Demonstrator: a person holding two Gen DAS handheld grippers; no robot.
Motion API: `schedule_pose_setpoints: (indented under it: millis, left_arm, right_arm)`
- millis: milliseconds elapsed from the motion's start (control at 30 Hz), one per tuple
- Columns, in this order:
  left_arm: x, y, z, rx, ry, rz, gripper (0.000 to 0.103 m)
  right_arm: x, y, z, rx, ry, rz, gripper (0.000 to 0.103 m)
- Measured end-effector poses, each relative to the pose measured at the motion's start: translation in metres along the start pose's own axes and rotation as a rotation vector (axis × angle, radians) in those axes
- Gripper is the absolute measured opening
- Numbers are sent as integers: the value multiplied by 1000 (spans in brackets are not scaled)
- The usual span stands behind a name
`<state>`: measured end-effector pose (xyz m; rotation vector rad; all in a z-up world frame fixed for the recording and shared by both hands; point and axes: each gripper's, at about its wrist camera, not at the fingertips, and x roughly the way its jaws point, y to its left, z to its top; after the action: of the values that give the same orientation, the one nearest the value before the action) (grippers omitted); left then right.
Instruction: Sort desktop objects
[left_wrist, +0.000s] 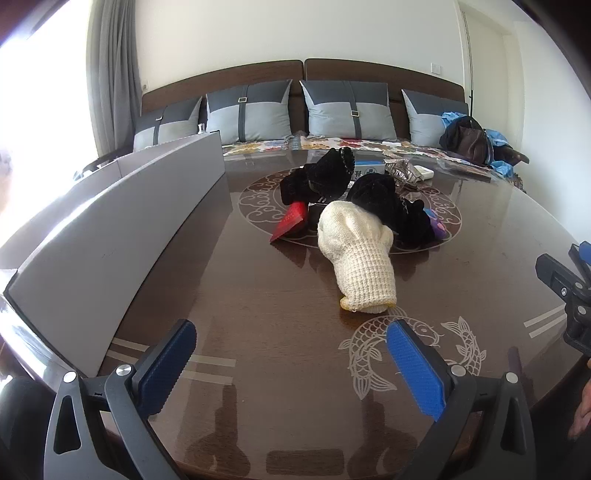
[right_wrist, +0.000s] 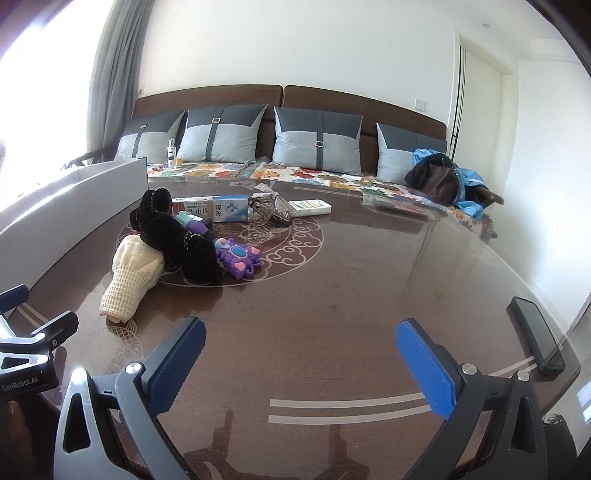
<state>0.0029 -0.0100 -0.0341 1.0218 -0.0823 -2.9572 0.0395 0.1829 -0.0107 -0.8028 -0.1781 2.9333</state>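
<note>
So, both tools are spread wide with nothing between the pads. The left tool (left_wrist: 291, 365) hangs over the dark glossy surface (left_wrist: 295, 406), and the cream knit glove (left_wrist: 360, 258) lies straight ahead of it, cuff end nearest, just past the fingertips. The right tool (right_wrist: 301, 365) has only bare surface in front; the pile sits ahead and off to its left.

The pile is the worry. The cream glove's finger end is tucked against the black fuzzy gloves (left_wrist: 384, 203), and a red packet (left_wrist: 291, 221) pokes out just left of it. From the right view, a purple toy (right_wrist: 238, 258) sits touching the black gloves, with a white-and-blue box (right_wrist: 225, 208) and something silvery and crinkled (right_wrist: 267, 208) behind.

What could go wrong, as I see it:
- If I grab the cream glove too far forward, the pads could snag black fuzz too and I'd drag the whole clump.
- Knit is floppy, so a pinch on just the cuff edge may slip out.
- The surface looks slick, so a nudge could send the red packet or toy sliding.
- There's a grey box (left_wrist: 122, 229) standing left of the left tool; swinging that way low could clip its wall.
- A dark phone (right_wrist: 535, 336) lies near the edge, right of the right tool, easy to knock off.
</note>
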Motion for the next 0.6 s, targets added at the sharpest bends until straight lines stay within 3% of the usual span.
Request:
schedule_pose_setpoints:
  millis: [133,300,600]
  left_arm:
    - [2,-3,-4,17,-2,6,103]
    - [2,-1,-5,22,-6,12,103]
    - [0,-1,-4,22,-15,19,103]
  right_arm:
    - [0,-2,-2,1,2,-11,103]
    - [-7,-1,-1,-18,-55,-55,103]
    - [-6,4,-4,-20,-61,-20,103]
